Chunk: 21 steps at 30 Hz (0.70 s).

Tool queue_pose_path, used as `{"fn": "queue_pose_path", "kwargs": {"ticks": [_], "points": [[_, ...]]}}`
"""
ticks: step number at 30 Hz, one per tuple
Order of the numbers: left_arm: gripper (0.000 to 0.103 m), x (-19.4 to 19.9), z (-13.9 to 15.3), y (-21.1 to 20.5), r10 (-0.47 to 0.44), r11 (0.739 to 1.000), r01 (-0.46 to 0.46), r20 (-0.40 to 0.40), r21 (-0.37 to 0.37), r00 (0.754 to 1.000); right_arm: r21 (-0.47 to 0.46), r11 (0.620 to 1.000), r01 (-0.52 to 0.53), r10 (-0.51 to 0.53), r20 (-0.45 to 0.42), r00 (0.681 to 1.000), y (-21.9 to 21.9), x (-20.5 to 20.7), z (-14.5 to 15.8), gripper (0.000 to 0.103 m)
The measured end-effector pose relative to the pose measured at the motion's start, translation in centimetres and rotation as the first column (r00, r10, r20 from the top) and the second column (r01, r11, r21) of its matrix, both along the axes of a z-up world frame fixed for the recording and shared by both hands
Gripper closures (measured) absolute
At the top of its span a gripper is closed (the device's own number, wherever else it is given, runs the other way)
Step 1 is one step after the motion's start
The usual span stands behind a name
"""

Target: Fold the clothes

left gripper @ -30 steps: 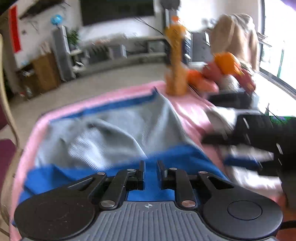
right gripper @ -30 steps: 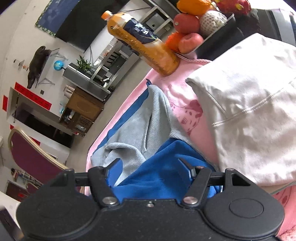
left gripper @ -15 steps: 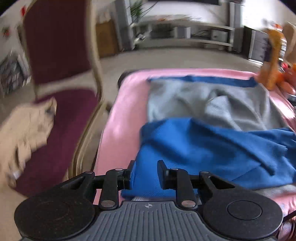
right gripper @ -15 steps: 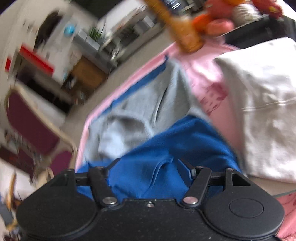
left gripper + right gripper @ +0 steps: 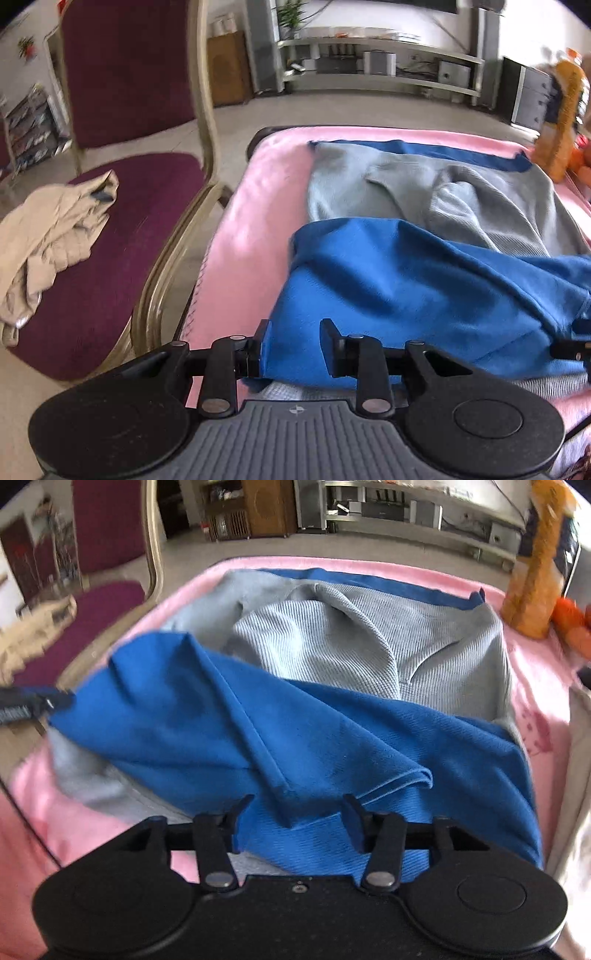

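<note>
Blue-and-grey knit garment [image 5: 325, 686] lies spread on pink-cloth counter [image 5: 251, 206], blue near flap doubled over grey ribbed side, likely mid-fold. Left hand-held gripper [image 5: 291, 345] at 6 o'clock, jaws apart with blue hem between them, not pinched. Right hand-held gripper [image 5: 295, 812] likewise parted, straddling bunched blue edge at 6 o'clock. Judged: both positioned at near corners to carry the hem toward 12. Orange drink bottle [image 5: 535, 557] stands at 1 o'clock, just off garment's far corner. Maroon chair [image 5: 122, 206] at 9 o'clock holds beige crumpled clothing [image 5: 48, 236], perhaps waiting its turn.
</note>
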<state>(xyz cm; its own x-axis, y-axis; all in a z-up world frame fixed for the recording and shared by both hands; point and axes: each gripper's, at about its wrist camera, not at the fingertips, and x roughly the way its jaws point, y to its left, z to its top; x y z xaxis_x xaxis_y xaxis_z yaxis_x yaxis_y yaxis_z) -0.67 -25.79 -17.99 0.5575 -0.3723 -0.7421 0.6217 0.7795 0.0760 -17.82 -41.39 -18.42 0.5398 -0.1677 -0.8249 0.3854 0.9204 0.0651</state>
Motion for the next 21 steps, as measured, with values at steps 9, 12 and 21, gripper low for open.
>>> {"fn": "queue_pose_path", "kwargs": {"ticks": [9, 12, 21], "points": [[0.074, 0.9, 0.6, 0.8, 0.031, 0.998, -0.032, -0.028, -0.057, 0.999, -0.117, 0.992, 0.039, -0.024, 0.125, 0.992, -1.3, 1.2, 4.8, 0.094], [0.074, 1.3, 0.8, 0.9, 0.038, 0.996, -0.040, -0.034, -0.080, 0.999, -0.112, 0.988, 0.107, -0.084, 0.191, 0.978, -3.4, 3.1, 7.4, 0.095], [0.074, 2.6, 0.6, 1.1, 0.054, 0.990, -0.065, -0.097, -0.123, 0.994, 0.040, 0.935, 0.352, -0.353, 0.021, 0.935, -10.4, 8.7, 5.2, 0.077]]}}
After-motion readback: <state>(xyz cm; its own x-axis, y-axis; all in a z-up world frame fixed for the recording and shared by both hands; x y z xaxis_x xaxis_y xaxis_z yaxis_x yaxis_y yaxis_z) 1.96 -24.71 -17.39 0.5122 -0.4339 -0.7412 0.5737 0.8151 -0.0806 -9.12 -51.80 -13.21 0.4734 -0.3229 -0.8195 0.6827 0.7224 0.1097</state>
